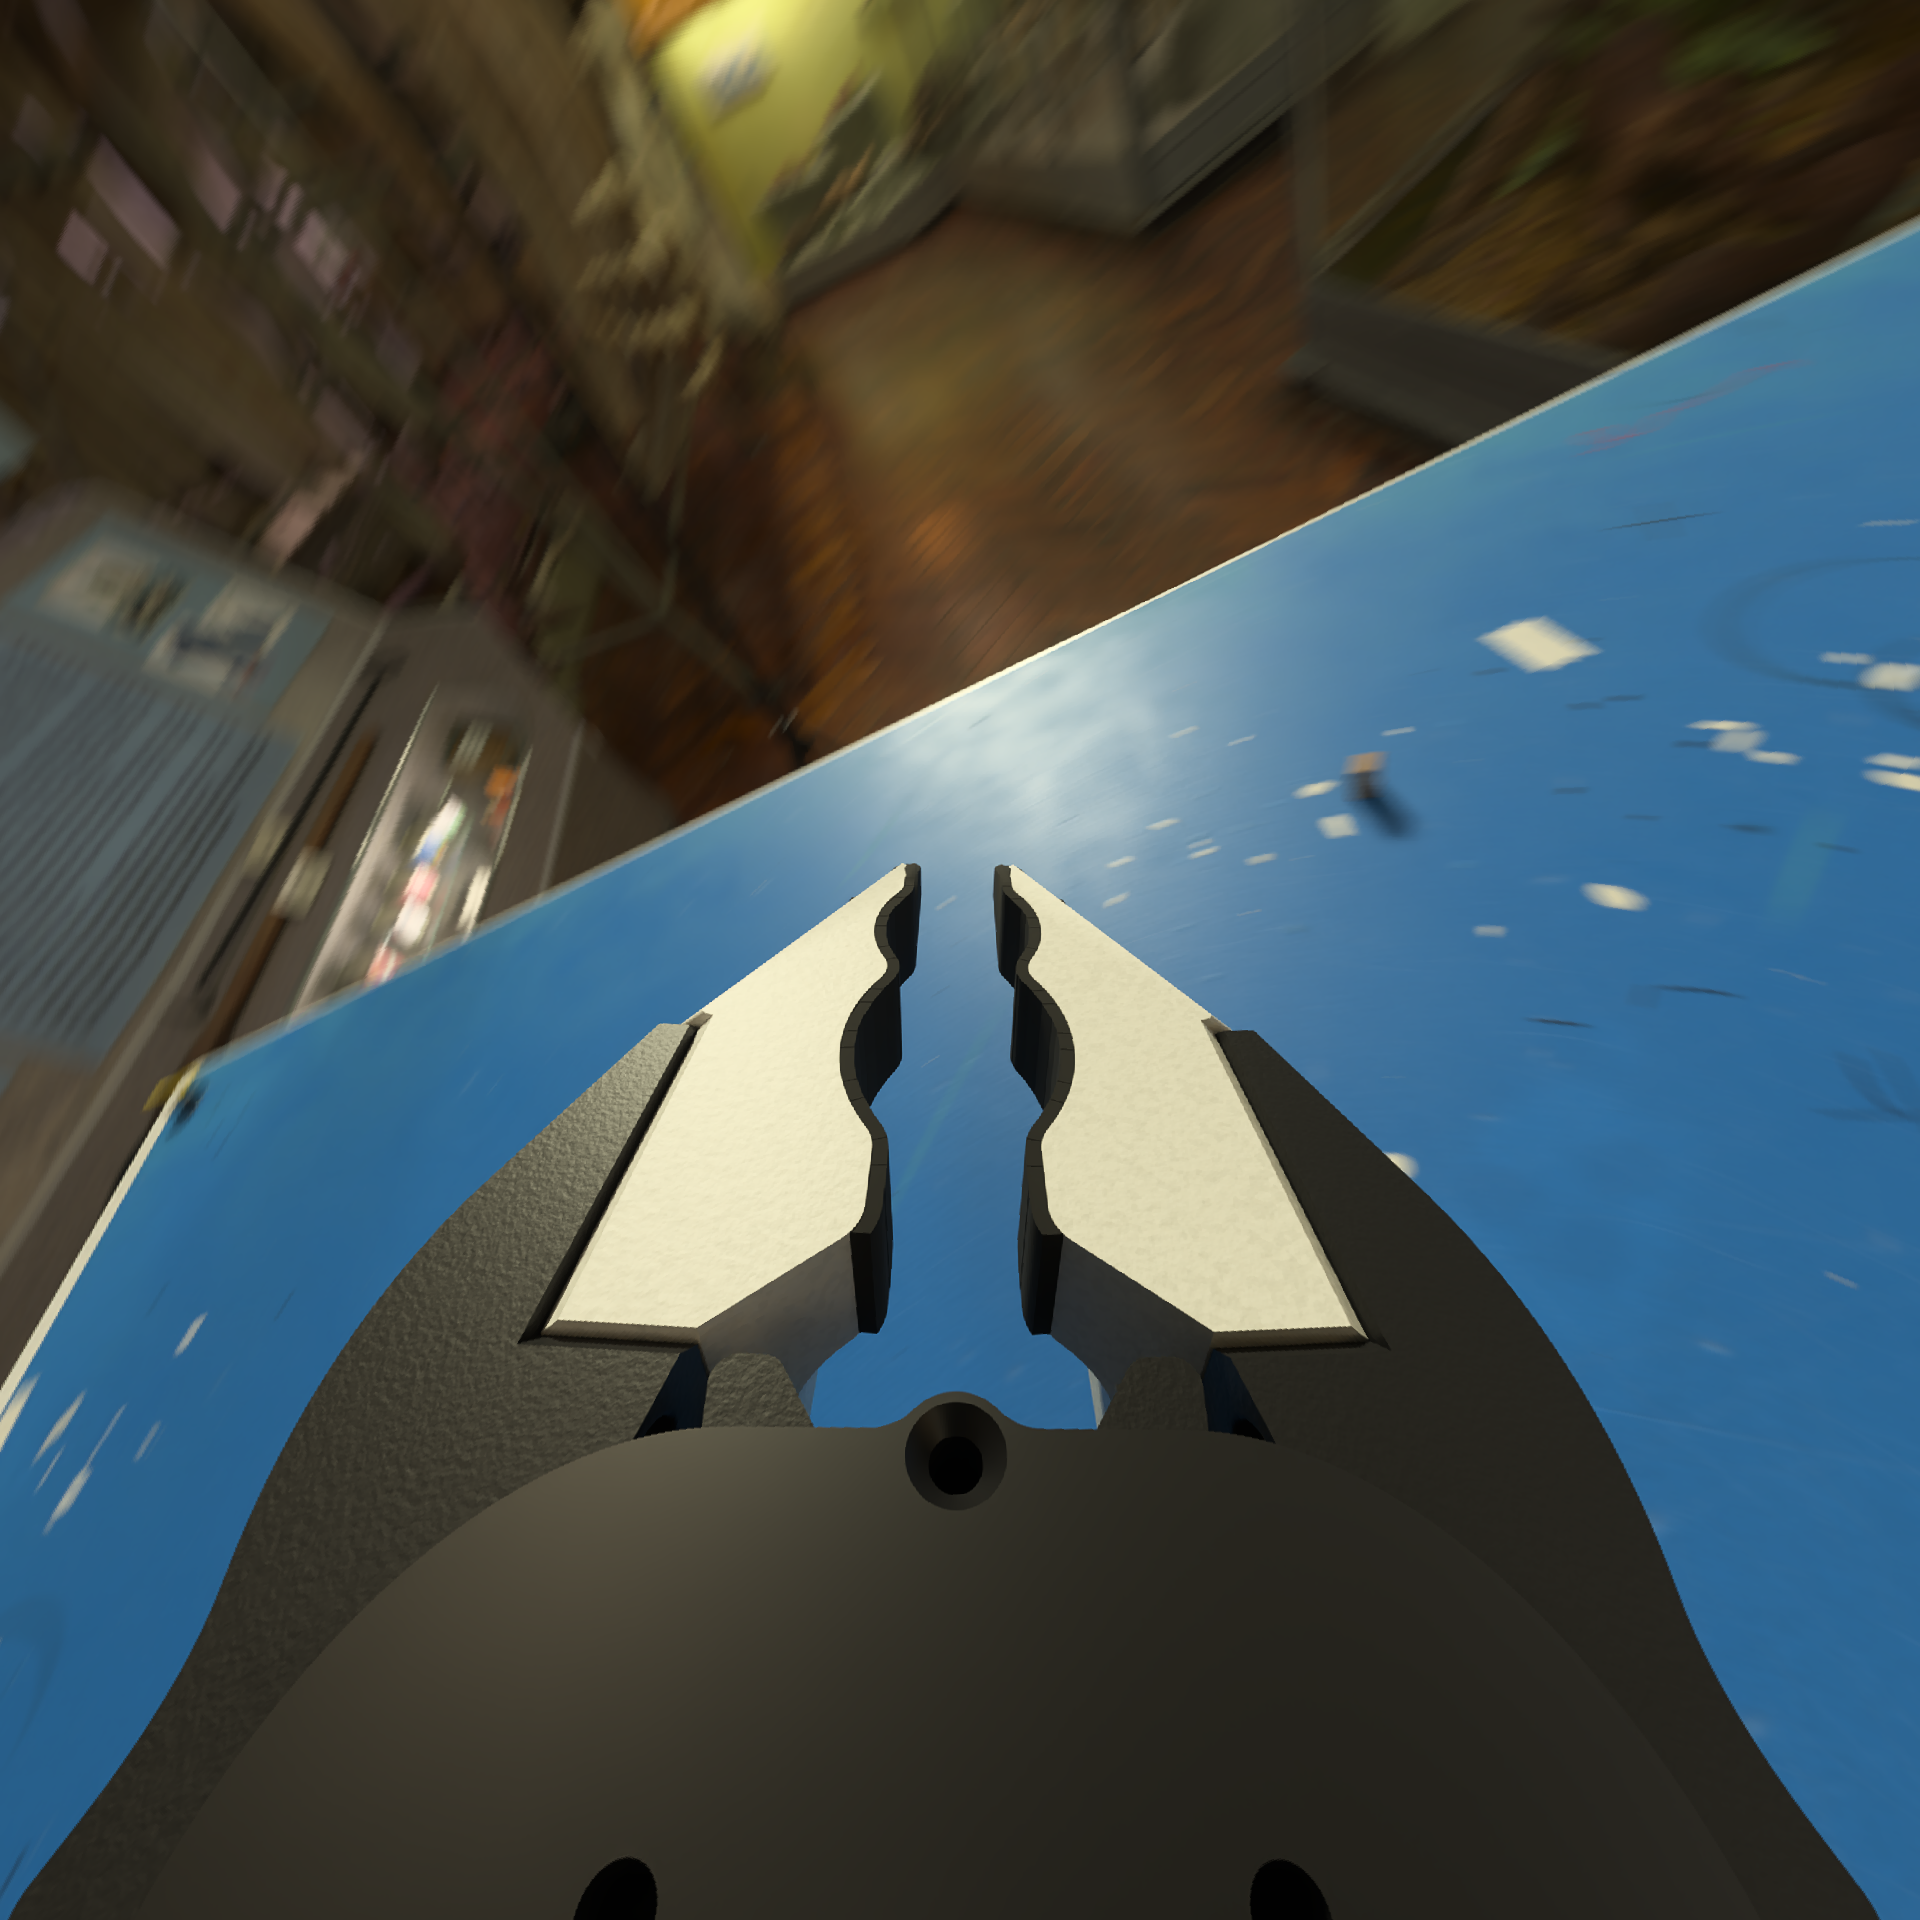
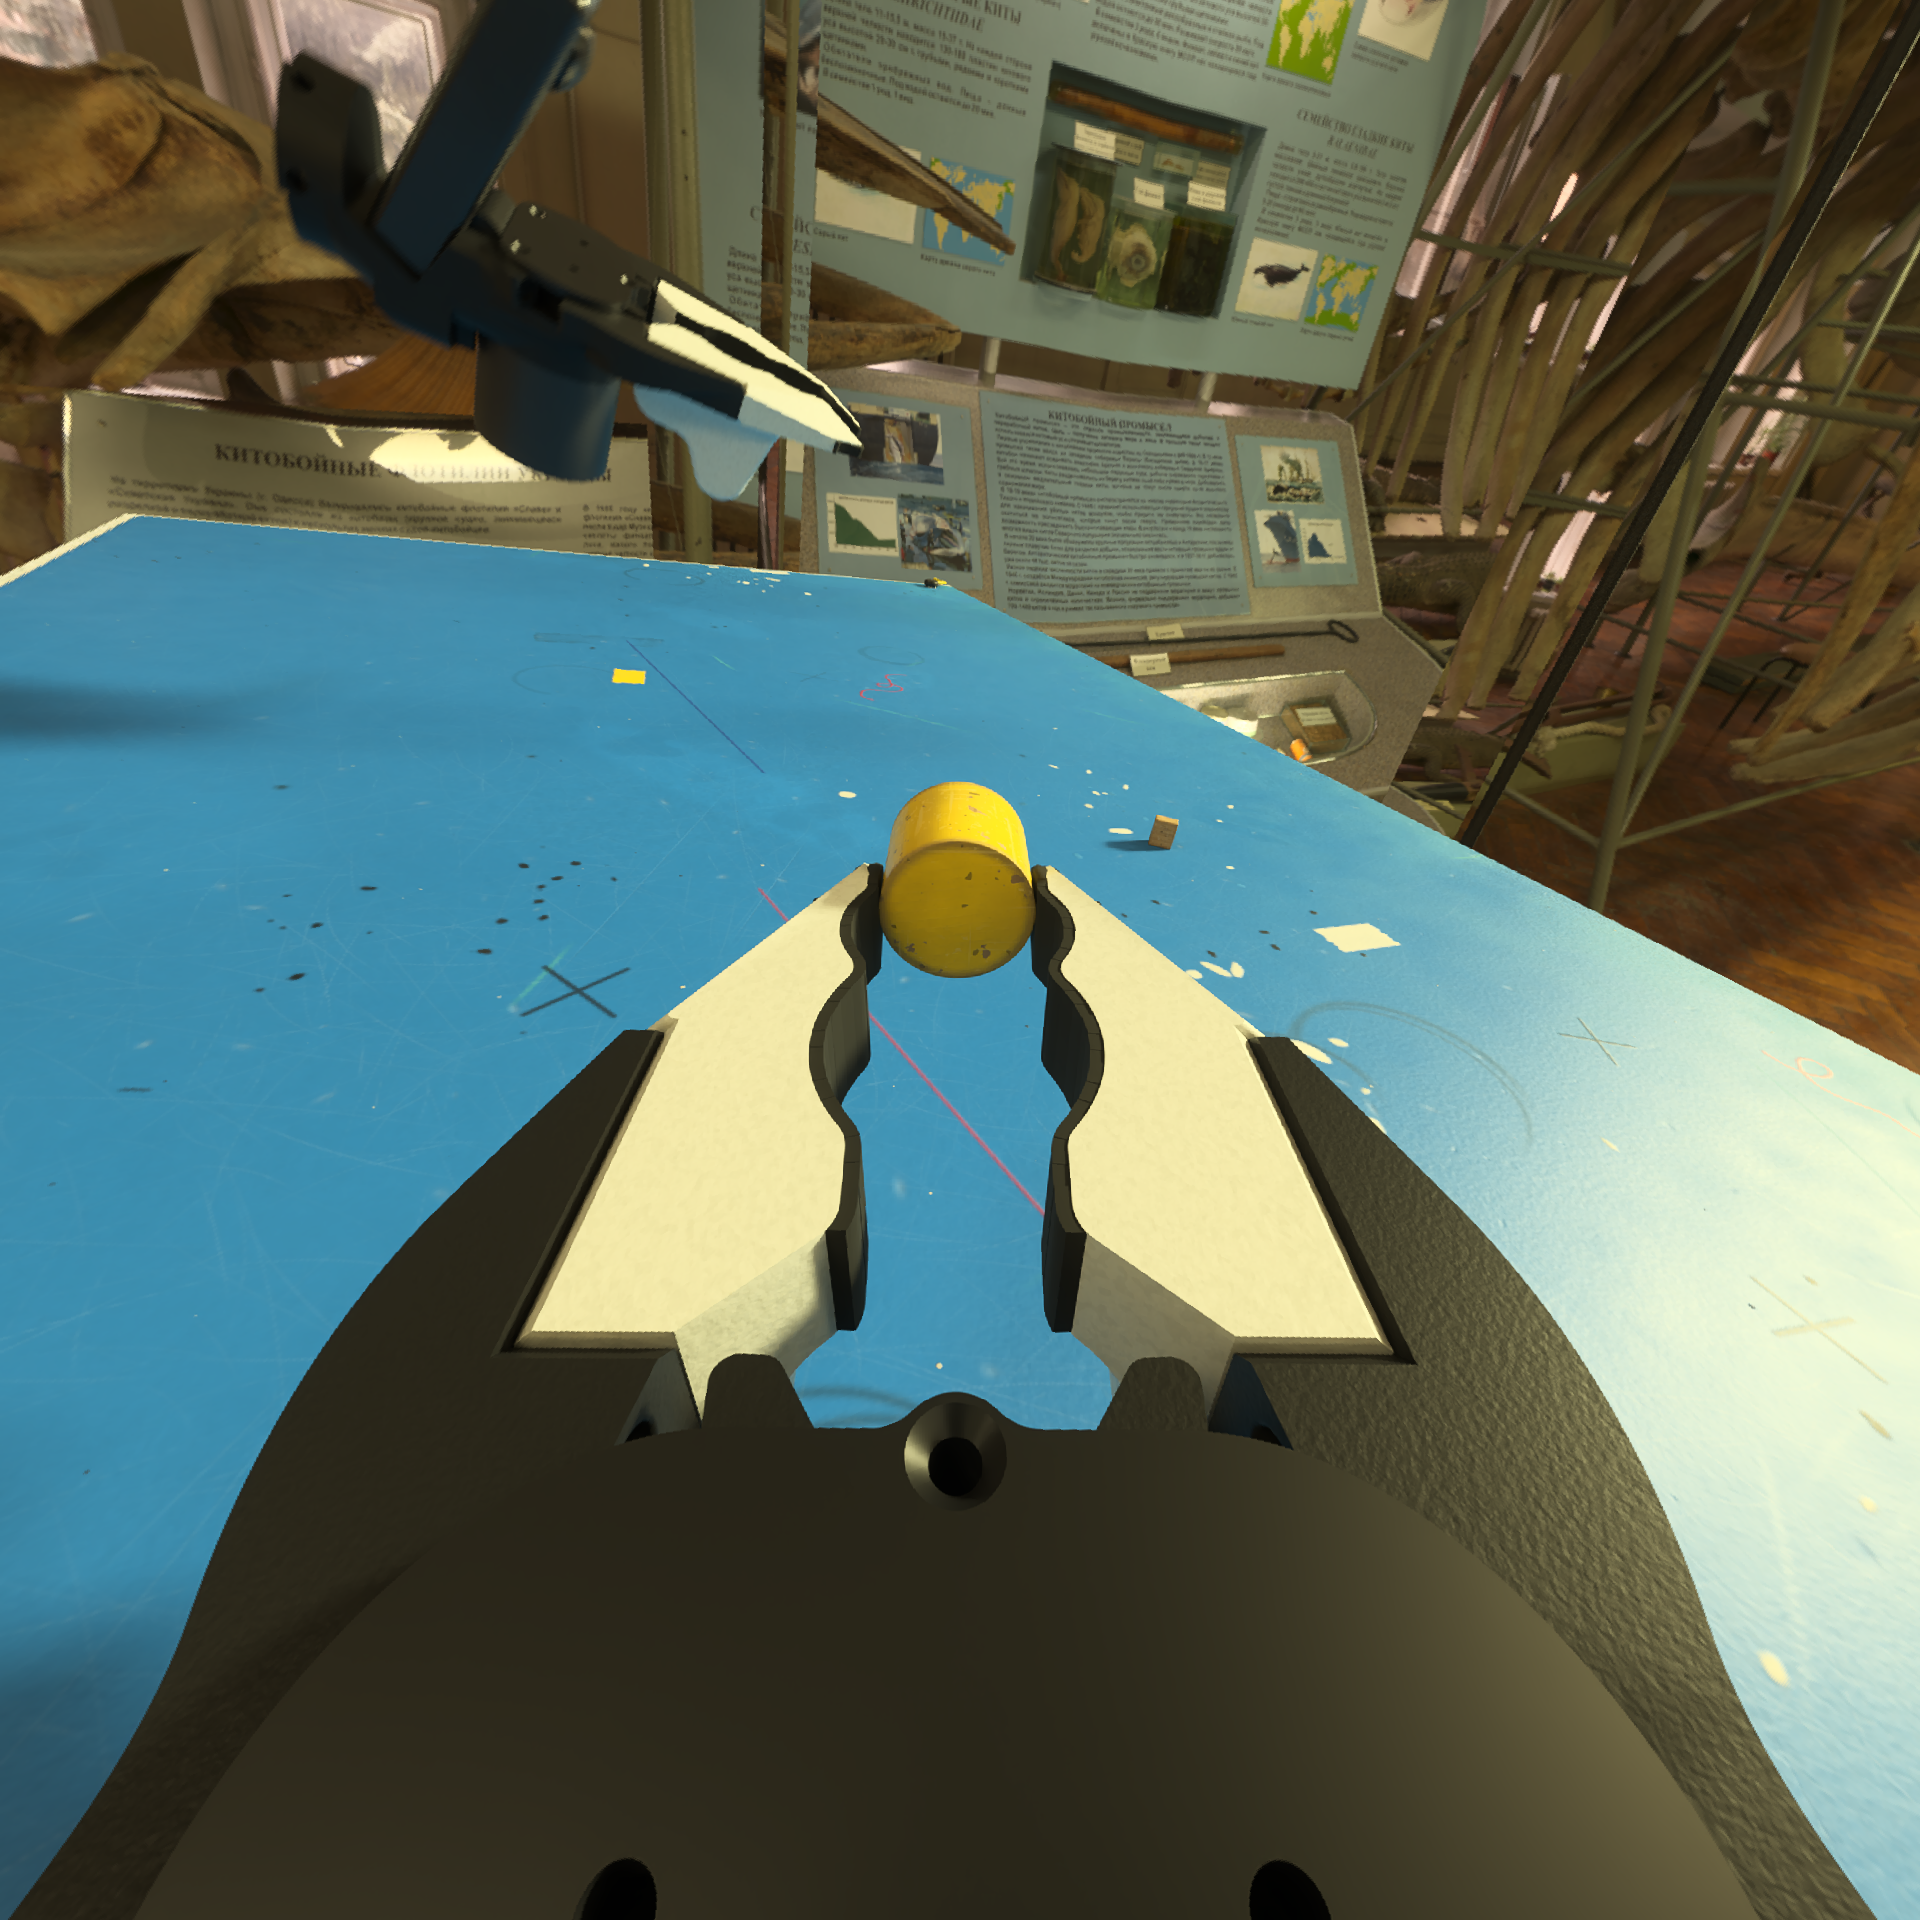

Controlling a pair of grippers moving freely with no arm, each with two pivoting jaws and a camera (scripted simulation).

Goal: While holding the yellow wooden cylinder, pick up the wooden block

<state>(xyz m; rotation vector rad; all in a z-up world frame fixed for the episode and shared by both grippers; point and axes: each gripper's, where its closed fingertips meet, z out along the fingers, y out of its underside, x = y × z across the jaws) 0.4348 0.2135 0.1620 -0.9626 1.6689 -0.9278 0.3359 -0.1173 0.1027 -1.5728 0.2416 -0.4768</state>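
My right gripper (image 2: 956, 881) is shut on the yellow wooden cylinder (image 2: 958, 906), which lies sideways between the fingertips, held above the blue table (image 2: 312, 831). The small wooden block (image 2: 1164, 831) sits on the table just beyond and right of the cylinder. In the left wrist view the block (image 1: 1363, 771) is ahead and to the right of my left gripper (image 1: 956, 883), which is empty with its jaws a narrow gap apart. The left gripper also shows in the right wrist view (image 2: 831, 426), high above the table's far side. The left wrist view is blurred.
The table's far edge (image 1: 1039, 655) runs diagonally close ahead of the left gripper. Display boards (image 2: 1101, 499) and a display case (image 2: 1278, 707) stand beyond the table. White paint flecks and a yellow patch (image 2: 629, 676) mark the top.
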